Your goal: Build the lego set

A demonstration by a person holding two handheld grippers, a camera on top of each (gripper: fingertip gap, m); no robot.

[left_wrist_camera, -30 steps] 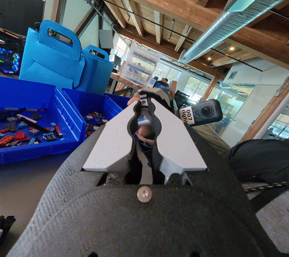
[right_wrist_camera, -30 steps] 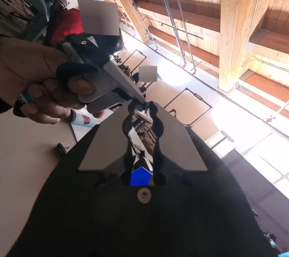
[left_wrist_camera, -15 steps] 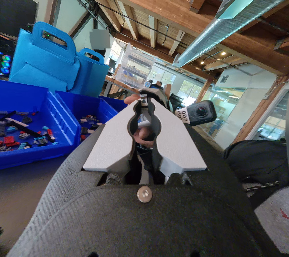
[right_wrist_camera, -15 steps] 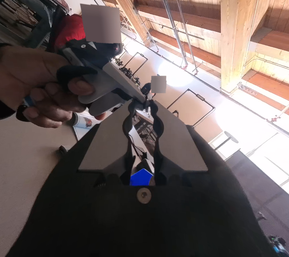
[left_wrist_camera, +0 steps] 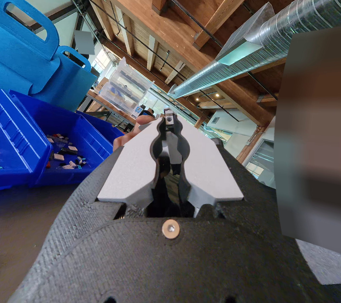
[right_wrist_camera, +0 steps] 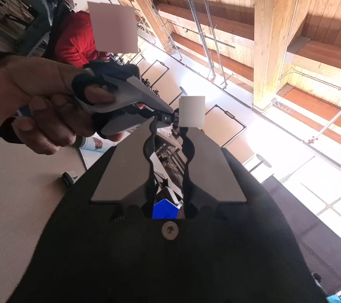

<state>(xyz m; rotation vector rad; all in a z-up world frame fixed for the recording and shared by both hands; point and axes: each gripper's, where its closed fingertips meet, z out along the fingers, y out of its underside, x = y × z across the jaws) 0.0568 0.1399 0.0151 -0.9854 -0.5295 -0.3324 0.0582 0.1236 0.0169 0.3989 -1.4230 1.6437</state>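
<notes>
My left gripper (left_wrist_camera: 168, 123) is shut on a small grey lego piece (left_wrist_camera: 168, 119), held up in the air with the view tilted toward the ceiling. In the right wrist view the same left gripper (right_wrist_camera: 163, 116) comes in from the left in a hand (right_wrist_camera: 46, 109), with the grey piece (right_wrist_camera: 167, 118) at its tip and a small black part (right_wrist_camera: 176, 116) on it. My right gripper (right_wrist_camera: 168, 126) is open, its tips on either side of and just below that piece. I cannot tell whether they touch it. The right gripper's grey finger (left_wrist_camera: 174, 148) shows behind my left jaws.
Blue bins (left_wrist_camera: 86, 128) holding loose lego pieces (left_wrist_camera: 64, 153) stand at left on the table (left_wrist_camera: 27, 238), with blue felt bags (left_wrist_camera: 27, 57) behind. A booklet (right_wrist_camera: 92, 143) and a small dark piece (right_wrist_camera: 70, 177) lie on the table. A person in red (right_wrist_camera: 73, 41) sits beyond. Less than 4 cm separates the two grippers' tips.
My right gripper's jaws have widened around the piece. The left view has tilted upward and swung right, so the bins slid left and the right gripper's camera is hidden.
</notes>
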